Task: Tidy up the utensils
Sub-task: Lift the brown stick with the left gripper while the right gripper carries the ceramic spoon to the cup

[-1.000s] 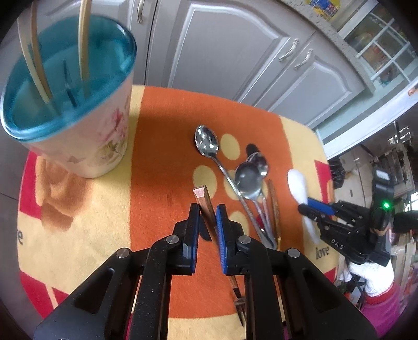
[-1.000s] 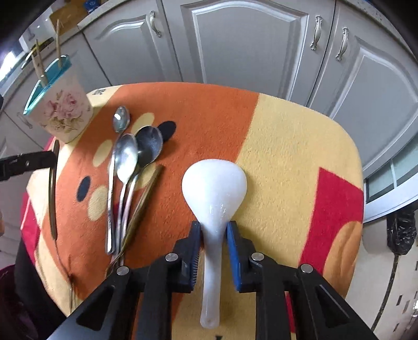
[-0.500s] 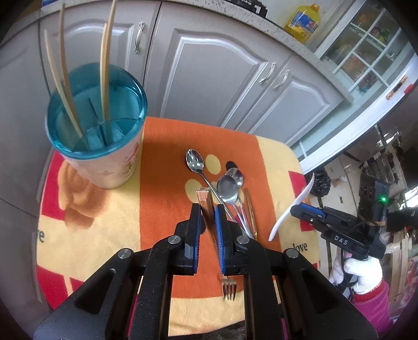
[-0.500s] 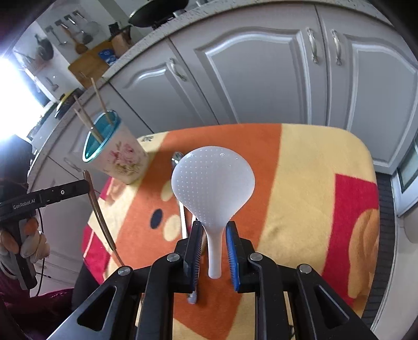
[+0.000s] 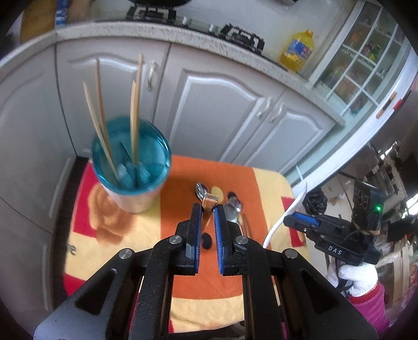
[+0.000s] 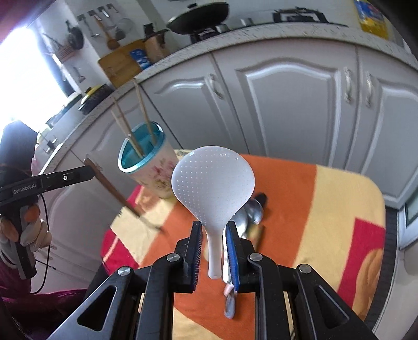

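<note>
My left gripper [image 5: 208,211] is shut on a brown-handled fork [image 5: 209,202], lifted above the orange and yellow cloth [image 5: 180,264]; from the right wrist view the fork [image 6: 112,188] hangs slanted, tines down. My right gripper [image 6: 213,230] is shut on a white rice paddle [image 6: 213,183], held upright above the cloth; it also shows in the left wrist view [image 5: 286,217]. A floral holder with a teal rim [image 5: 130,167] stands at the cloth's back left with several chopsticks [image 5: 100,125] in it. Metal spoons [image 5: 232,206] lie on the cloth.
Grey cabinet doors [image 5: 222,115] stand behind the small table. A worktop above carries a yellow oil bottle [image 5: 296,52] and a pan [image 6: 198,18]. The table's edges drop off on all sides.
Both grippers have risen well above the cloth with their utensils. The rice paddle left the cloth and now stands upright. The fork has lifted off the cloth too.
</note>
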The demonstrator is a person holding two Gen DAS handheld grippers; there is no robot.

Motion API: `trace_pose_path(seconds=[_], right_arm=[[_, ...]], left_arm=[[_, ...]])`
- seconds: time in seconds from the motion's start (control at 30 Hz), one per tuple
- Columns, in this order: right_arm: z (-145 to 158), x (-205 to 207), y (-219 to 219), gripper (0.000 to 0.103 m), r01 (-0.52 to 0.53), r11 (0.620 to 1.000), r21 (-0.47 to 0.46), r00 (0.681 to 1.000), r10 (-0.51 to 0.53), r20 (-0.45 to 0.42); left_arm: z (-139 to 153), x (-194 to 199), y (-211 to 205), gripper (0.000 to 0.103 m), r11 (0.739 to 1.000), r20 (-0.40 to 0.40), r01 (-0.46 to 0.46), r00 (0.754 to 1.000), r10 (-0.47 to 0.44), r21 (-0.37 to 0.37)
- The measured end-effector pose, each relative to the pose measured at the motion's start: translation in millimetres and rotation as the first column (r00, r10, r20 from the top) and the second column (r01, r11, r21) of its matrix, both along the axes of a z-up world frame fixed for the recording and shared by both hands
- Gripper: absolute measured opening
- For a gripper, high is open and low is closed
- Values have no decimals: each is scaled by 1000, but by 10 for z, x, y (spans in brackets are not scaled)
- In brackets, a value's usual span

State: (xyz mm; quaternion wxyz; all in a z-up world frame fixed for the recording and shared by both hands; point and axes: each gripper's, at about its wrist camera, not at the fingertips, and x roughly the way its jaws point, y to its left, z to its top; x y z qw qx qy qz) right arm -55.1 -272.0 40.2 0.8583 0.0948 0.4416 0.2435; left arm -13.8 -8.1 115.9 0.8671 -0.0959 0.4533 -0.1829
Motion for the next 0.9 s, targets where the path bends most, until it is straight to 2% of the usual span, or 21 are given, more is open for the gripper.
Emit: trace_pose_path(seconds=[0.27, 0.4, 0.63, 0.8, 0.9], right_arm=[[356, 284, 435, 18, -74, 997, 8, 995, 73, 63], [496, 386, 610, 18, -107, 994, 6, 990, 106, 88], [775, 616, 926, 18, -160, 987, 0, 977, 159, 141], [910, 850, 1142, 18, -177, 984, -3, 970, 175, 167], [911, 1048, 1290, 18, -174, 985, -4, 970, 172, 173]], left_arm=[[408, 77, 288, 8, 999, 77, -51, 996, 52, -17], [532, 96, 402, 8, 998, 89, -62, 994, 65, -33], [911, 133, 603, 8, 995, 131, -72, 988, 81, -75], [1205, 255, 712, 8, 993, 191, -95, 976, 105, -63], [1278, 382, 782, 8, 992, 218, -123, 967, 129, -42]])
